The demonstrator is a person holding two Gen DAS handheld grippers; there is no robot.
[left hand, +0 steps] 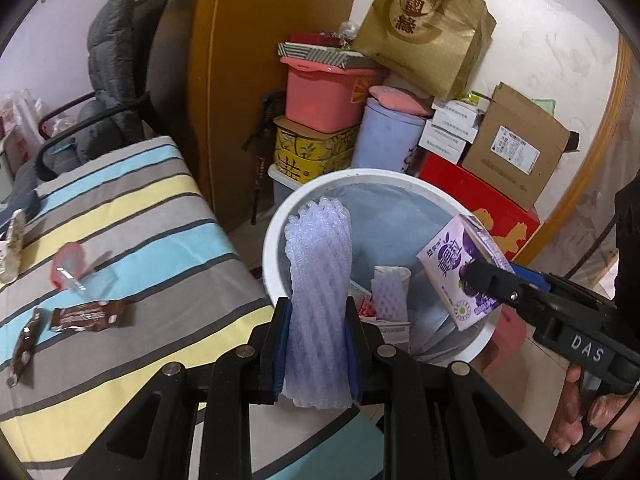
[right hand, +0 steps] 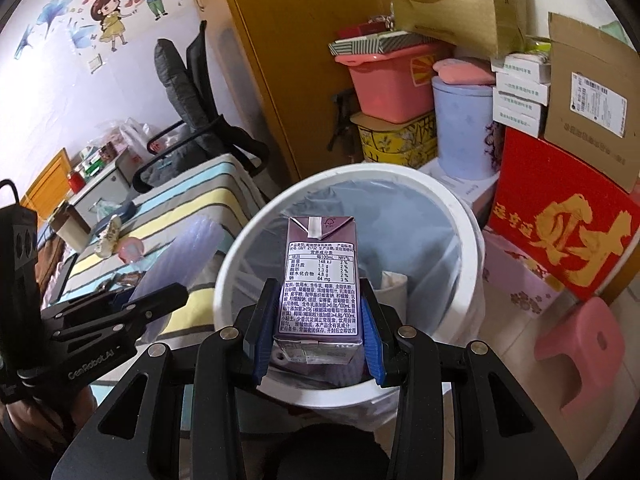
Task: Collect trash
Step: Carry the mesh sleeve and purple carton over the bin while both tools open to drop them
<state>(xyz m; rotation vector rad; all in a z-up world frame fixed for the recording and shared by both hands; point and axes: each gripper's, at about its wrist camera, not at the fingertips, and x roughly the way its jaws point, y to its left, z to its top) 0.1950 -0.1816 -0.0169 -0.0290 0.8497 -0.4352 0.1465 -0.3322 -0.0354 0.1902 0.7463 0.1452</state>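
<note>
My left gripper (left hand: 316, 340) is shut on a white foam net sleeve (left hand: 318, 280) and holds it upright over the near rim of a white trash bin (left hand: 276, 224) lined with a clear bag. My right gripper (right hand: 318, 332) is shut on a purple drink carton (right hand: 320, 280) and holds it above the bin's opening (right hand: 464, 216). The carton (left hand: 464, 268) and right gripper (left hand: 496, 284) also show in the left wrist view, the foam sleeve (right hand: 180, 256) in the right wrist view. Paper and foam scraps (left hand: 386, 292) lie in the bin.
A striped table (left hand: 132, 216) at the left holds brown snack wrappers (left hand: 86, 316), a pink lid (left hand: 68, 264) and a crumpled wrapper (left hand: 12, 248). Stacked boxes, a pink tub (left hand: 324, 96) and a red box (left hand: 476, 196) crowd behind the bin. A pink stool (right hand: 580, 352) stands right.
</note>
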